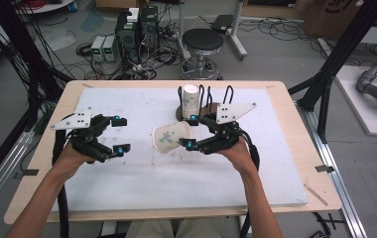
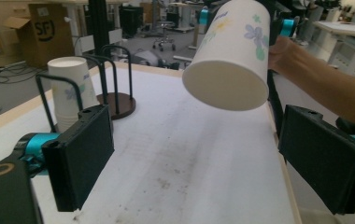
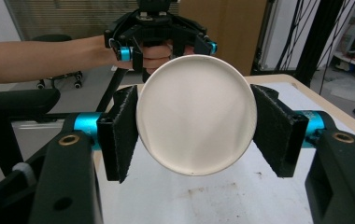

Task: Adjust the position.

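A white paper cup (image 1: 169, 138) with a green and blue flower print lies on its side in the air above the table, mouth toward the left. My right gripper (image 1: 189, 131) is shut on its narrow end, and in the right gripper view its black pads (image 3: 122, 133) press both sides of the cup's round base (image 3: 194, 116). My left gripper (image 1: 121, 134) is open and holds nothing, a short way left of the cup's mouth (image 2: 224, 86). A stack of the same cups (image 1: 190, 99) stands upright in a black wire rack (image 1: 228, 94) behind.
A white mat (image 1: 142, 183) covers the wooden table (image 1: 295, 119). The rack's brown base (image 2: 117, 105) sits at the mat's far edge. Beyond the table are a black stool (image 1: 203, 42), computer boxes (image 1: 137, 32) and floor cables. Black frame posts (image 1: 335, 54) stand at both sides.
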Available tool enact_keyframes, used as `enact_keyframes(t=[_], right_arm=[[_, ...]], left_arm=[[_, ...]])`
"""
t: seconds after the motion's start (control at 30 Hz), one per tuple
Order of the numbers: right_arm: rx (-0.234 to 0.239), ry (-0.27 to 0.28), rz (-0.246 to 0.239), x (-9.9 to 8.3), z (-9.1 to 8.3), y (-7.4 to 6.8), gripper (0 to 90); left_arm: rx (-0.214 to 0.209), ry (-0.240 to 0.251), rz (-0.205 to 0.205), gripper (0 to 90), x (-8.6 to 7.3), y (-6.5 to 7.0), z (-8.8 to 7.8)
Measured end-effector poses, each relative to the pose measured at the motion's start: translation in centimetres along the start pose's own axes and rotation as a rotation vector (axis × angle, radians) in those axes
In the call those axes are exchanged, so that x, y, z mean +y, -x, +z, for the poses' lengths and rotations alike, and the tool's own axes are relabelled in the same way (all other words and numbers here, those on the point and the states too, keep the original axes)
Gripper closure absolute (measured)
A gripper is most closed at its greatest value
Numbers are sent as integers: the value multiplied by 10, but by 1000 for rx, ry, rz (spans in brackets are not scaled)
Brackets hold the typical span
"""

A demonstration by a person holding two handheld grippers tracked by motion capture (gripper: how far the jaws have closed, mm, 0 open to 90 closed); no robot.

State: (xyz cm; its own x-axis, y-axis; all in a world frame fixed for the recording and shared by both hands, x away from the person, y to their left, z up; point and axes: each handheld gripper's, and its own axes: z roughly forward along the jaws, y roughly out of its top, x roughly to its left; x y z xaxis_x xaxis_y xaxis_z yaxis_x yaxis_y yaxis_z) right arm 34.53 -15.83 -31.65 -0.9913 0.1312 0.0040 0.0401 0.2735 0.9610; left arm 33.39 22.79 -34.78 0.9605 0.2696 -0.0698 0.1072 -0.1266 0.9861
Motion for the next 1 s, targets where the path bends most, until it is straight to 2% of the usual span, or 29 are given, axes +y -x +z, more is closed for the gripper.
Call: enact_keyframes(t=[0.13, 0.3, 0.5, 0.7, 1.0], right_arm=[[11, -3, 1, 0, 2, 0, 371], [13, -6, 0, 0, 4, -1, 371], [20, -7, -3, 0, 6, -1, 371], [25, -8, -6, 0, 7, -2, 371], [30, -9, -7, -1, 8, -3, 371]], left_arm=[[-30, -2, 2, 105, 6, 0, 7], [-76, -13, 12, 105, 14, 1, 25], [-102, -22, 18, 105, 19, 3, 38], [-153, -20, 29, 105, 27, 8, 58], [-185, -39, 37, 105, 29, 11, 76]])
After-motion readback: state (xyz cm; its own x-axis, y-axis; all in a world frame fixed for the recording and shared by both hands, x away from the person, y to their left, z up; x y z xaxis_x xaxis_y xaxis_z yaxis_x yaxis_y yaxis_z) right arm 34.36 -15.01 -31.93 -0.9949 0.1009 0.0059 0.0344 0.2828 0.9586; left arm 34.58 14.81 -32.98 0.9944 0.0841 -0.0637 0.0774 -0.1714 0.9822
